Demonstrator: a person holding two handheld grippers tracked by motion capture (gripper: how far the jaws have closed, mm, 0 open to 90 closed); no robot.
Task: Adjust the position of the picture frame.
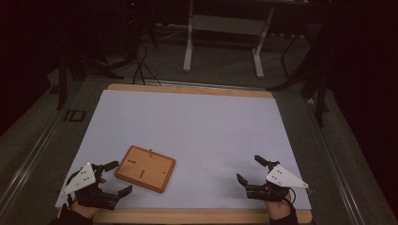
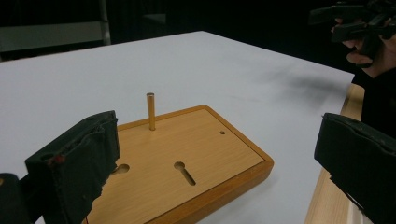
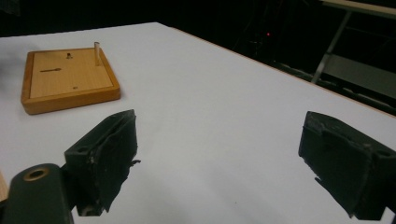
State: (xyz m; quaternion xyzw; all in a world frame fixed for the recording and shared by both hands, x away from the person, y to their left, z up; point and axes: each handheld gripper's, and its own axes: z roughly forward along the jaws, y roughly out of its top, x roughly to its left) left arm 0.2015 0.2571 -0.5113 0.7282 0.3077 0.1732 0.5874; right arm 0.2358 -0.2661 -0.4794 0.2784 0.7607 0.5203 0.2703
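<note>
A flat wooden board lies on the white table top near the front left, with one short peg standing upright at its far edge and keyhole slots cut in its face. My left gripper rests at the front left corner, right beside the board, jaws wide open and nothing between them. At the front right my right gripper also stands open and empty, well away from the board. The far hand with the right gripper appears at the top right of the left gripper view.
The white top sits on a wooden table whose edge runs along the front. Beyond the table are a dark floor, cables and a white frame stand.
</note>
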